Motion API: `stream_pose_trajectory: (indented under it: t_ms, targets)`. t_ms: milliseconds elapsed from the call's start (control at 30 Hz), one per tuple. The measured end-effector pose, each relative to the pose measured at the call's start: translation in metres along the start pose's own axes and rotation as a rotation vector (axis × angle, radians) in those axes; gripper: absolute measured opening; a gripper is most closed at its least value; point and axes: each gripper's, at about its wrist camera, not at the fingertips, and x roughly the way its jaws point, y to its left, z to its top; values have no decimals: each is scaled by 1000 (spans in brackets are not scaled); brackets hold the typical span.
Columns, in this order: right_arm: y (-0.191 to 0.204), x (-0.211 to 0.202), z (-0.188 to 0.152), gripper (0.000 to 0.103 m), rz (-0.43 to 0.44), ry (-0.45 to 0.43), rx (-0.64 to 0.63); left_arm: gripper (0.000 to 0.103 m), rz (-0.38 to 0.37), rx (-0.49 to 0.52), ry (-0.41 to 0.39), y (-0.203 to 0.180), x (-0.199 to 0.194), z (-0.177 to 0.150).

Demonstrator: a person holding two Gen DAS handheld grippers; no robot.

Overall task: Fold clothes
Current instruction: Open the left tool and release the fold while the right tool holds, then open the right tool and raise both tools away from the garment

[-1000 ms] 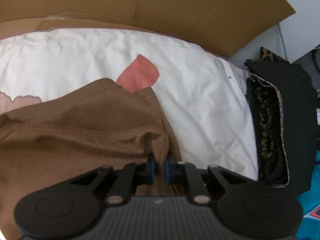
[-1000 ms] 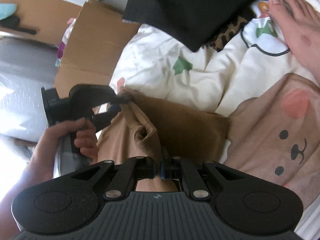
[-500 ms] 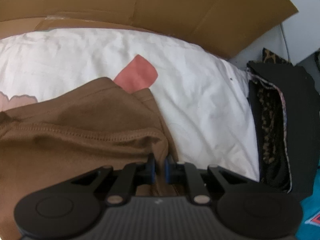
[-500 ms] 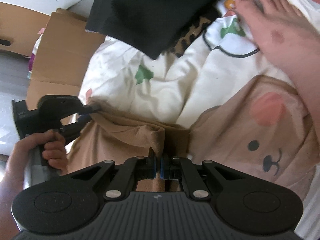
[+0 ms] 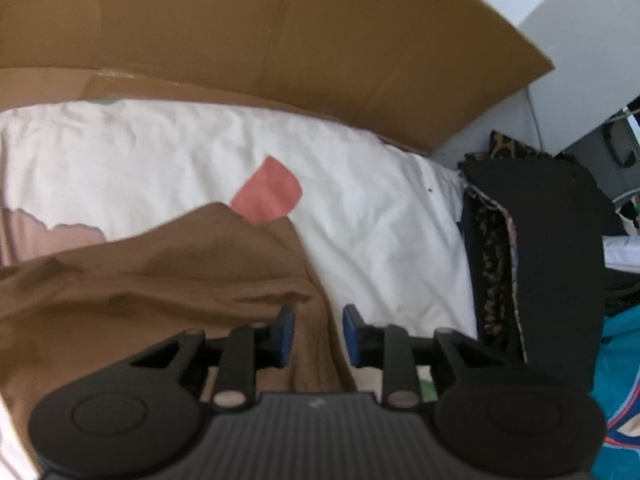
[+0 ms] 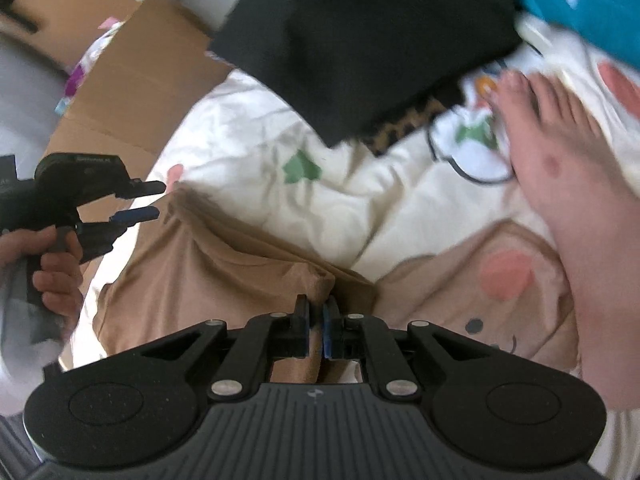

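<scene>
Holding: the right tongs [image 6: 316, 320] are pressed together on a bunched bit of the brown cloth [image 6: 224, 276].
Left tongs: the left tongs [image 5: 319, 334] are spread apart, with nothing gripped. From the right camera they sit just beside the far corner of the brown cloth, and a hand [image 6: 52, 272] holds their handle.
Brown cloth: it lies crumpled on the white blanket [image 5: 168, 168], with one edge running between the left tongs' tips.
White blanket: it has a pink patch [image 5: 268, 192], a green shape [image 6: 302, 168] and a bear face [image 6: 496, 300] printed on it.
Foot: a bare foot [image 6: 560, 168] rests on the blanket, to the right of the brown cloth.
Black cloth: a folded black cloth [image 6: 372, 36] sits on a spotted cloth [image 6: 408, 128] at the far side.
Cardboard: a big flat cardboard sheet [image 5: 280, 36] stands behind the blanket.
Blue cloth: a bright blue cloth [image 5: 620, 392] lies at the right edge.
</scene>
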Motion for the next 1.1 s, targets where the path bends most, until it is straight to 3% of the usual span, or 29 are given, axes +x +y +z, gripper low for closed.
stream_pose_trajectory:
  t_ms: [67,100,133,200,267,400,500,533,600,700,867,1100]
  targets:
    - [5,-5,3,10,-1,2,-24,29,7,-9,1,7,-8,-1]
    - [6,-1,3,23,-5,13,-43,29,8,-12,3,11,-12,-3]
    - [6,3,3,27,-6,19,-53,29,11,-13,4,15,-17,-5]
    - [3,11,2,23,-3,22,-65,29,23,-12,4,24,-30,-9]
    - [-4,15,1,1,-3,17,-62,29,45,-2,7,34,-49,-8]
    - [-9,11,0,2,-35,31,-28,31,85,19,4,54,-93,0]
    - [9,-6,4,8,-98,20,-88,40,140,42,-8,61,-132,11]
    - [14,-12,6,10,-91,18,-95,40,159,41,-5,63,-147,16]
    - [24,-26,11,32,-65,8,-90,41,163,36,-1,65,-175,24]
    - [43,-48,22,33,-34,6,-129,46,167,38,-21,58,-225,39]
    - [74,-82,41,38,22,48,-203,58,244,107,-39,29,-302,67]
    - [119,-129,59,40,128,81,-359,60,272,34,-60,-1,-375,92]
